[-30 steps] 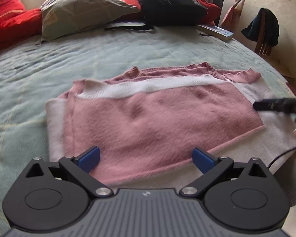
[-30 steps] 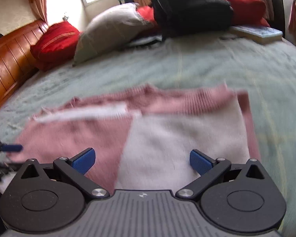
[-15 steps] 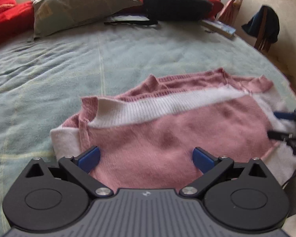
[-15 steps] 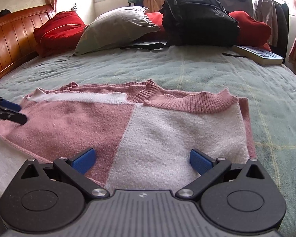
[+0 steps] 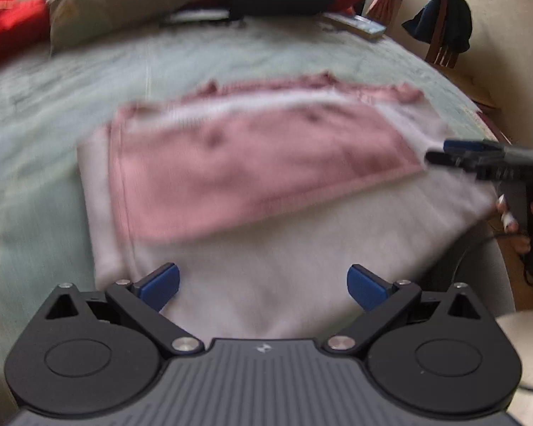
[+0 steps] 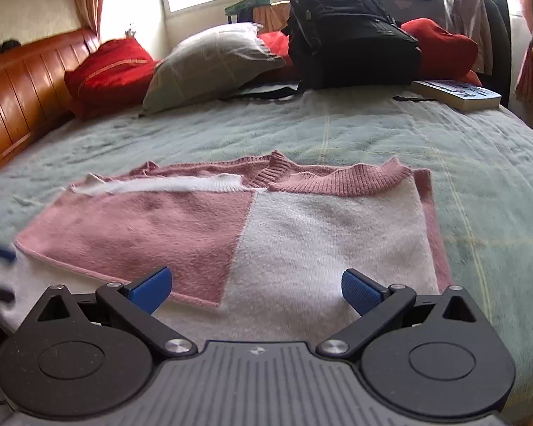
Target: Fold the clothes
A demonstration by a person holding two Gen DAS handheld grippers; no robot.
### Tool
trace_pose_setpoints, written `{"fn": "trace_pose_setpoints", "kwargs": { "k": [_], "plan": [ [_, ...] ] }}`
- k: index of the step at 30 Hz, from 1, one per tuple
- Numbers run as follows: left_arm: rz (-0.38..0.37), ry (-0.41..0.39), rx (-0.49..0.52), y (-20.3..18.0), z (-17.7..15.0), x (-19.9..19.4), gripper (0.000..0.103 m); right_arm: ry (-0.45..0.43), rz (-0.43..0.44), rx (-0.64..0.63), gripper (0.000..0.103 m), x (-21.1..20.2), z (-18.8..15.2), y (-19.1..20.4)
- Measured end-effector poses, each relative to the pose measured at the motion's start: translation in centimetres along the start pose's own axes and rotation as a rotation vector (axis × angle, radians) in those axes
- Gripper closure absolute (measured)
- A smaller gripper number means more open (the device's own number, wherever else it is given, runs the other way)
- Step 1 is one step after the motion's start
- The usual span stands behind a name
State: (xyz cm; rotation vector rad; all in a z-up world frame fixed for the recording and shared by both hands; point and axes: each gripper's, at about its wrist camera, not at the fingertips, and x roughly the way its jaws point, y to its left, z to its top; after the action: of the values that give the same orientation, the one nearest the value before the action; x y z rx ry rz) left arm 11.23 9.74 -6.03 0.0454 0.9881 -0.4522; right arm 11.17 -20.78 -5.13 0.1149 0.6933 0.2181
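While the sweater lies folded on the bed, my left tongs and right tongs gape wide, empty.

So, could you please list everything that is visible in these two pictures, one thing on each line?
sweater: 1, pink and white, partly folded, flat on the near part of the bed
bed cover: 1, pale green, under everything
headboard: 1, brown wood, far left
red pillows: at least 2, at the head of the bed
grey pillow: 1, between the red ones
backpack: 1, black, behind the grey pillow
book: 1, far right edge of the bed
chair: 1, wooden, dark clothing draped on it, by the wall
left gripper: black with blue pads, open over the sweater's near edge
right gripper: same, open
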Motion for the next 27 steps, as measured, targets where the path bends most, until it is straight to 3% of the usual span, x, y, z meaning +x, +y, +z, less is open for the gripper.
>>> {"fn": "trace_pose_setpoints", "kwargs": {
  "k": [8,16,18,27],
  "plan": [
    [0.029,-0.082,0.007,-1.3,0.4,-2.8,0.003,-0.001,-0.009,-0.011,0.0,-2.0,-2.1,0.0],
    [0.042,-0.096,-0.037,-0.7,-0.3,-0.8,0.003,0.007,-0.02,0.059,0.0,-3.3,-4.4,-2.3],
    [0.034,-0.087,-0.077,-0.1,-0.5,-0.3,0.003,0.0,-0.021,0.069,0.0,-3.8,-4.4,-2.3],
    [-0.019,-0.195,-0.078,1.4,1.5,-2.9,0.002,-0.01,-0.017,0.061,0.0,-3.7,-3.1,-0.6]
  ]
}}
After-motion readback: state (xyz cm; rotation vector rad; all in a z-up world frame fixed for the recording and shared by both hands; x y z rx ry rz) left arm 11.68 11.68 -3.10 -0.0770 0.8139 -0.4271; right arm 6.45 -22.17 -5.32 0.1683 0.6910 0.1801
